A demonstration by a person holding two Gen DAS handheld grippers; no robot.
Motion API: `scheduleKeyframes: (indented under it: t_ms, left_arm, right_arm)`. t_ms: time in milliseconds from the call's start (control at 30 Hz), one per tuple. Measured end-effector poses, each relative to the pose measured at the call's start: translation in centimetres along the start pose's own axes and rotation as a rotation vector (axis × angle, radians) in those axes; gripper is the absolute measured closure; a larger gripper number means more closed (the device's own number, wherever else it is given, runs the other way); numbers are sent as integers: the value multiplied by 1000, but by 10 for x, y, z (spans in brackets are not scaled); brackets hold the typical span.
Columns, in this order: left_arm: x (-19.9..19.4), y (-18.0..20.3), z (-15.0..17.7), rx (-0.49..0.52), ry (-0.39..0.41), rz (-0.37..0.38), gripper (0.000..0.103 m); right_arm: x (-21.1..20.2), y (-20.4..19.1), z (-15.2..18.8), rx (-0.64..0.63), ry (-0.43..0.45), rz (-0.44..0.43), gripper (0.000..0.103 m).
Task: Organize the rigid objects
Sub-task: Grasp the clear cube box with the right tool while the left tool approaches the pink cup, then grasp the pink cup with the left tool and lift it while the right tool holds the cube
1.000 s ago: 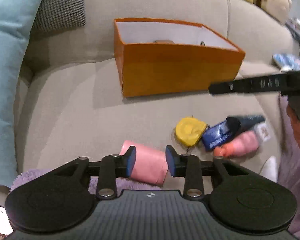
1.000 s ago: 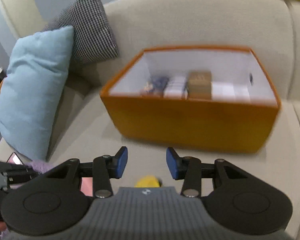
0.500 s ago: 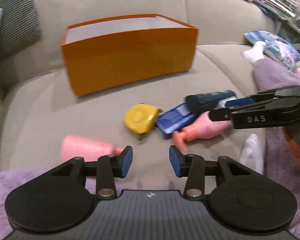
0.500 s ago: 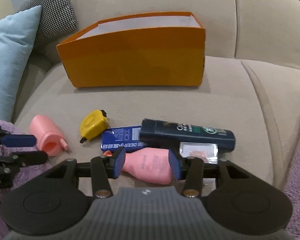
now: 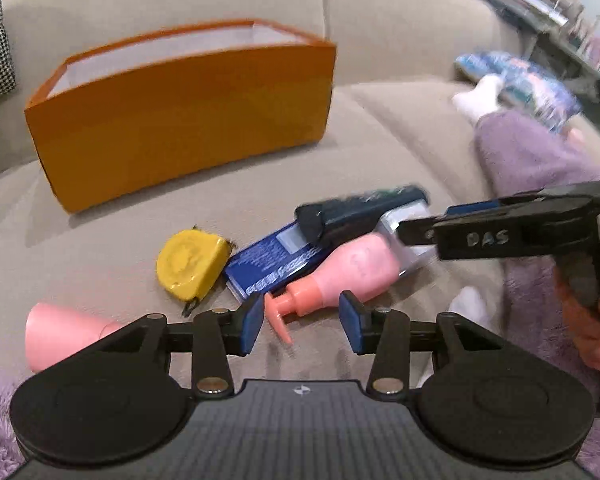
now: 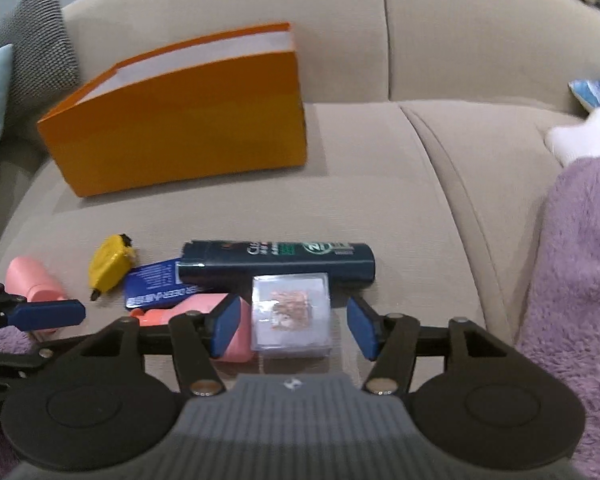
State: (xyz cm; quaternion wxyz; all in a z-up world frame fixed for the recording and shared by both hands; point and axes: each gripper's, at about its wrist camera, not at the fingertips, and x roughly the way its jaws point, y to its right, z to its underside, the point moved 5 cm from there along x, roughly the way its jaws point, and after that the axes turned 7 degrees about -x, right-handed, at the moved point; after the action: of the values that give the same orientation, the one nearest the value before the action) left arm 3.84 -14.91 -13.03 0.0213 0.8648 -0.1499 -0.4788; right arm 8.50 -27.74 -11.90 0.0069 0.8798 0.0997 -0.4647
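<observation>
Two grippers hung over a cluster of small objects on a beige sofa seat.

The right gripper (image 6: 290,326), jaws apart and just widened, straddled a clear plastic case (image 6: 291,316) without pressing it. The left gripper (image 5: 300,322), jaws apart and holding nothing, framed the nozzle of a pink pump bottle (image 5: 346,272). Left of that lay a yellow tape measure (image 5: 190,264). An orange box (image 5: 180,120) stood farther back.

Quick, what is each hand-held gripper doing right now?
Left hand-held gripper: open, holding nothing.
Right hand-held gripper: open, just widened, holding nothing.
</observation>
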Motion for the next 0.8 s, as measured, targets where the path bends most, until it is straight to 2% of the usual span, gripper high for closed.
scheduleKeyframes:
  t_ms: [133, 200, 267, 567, 800]
  left_arm:
    - [11, -17, 5, -120, -52, -6, 51]
    - [12, -23, 6, -145, -53, -14, 51]
    - [13, -25, 6, -160, -48, -9, 52]
    - [21, -26, 8, -208, -84, 8, 52]
    - [-4, -40, 11, -231, -51, -25, 55]
  right_arm:
    - [10, 3, 4, 29, -22, -23, 43]
    - [15, 3, 5, 32, -37, -31, 44]
    - [19, 2, 6, 31, -48, -41, 53]
    - [18, -9, 6, -17, -36, -66, 54]
    - [10, -20, 4, -66, 0, -37, 54]
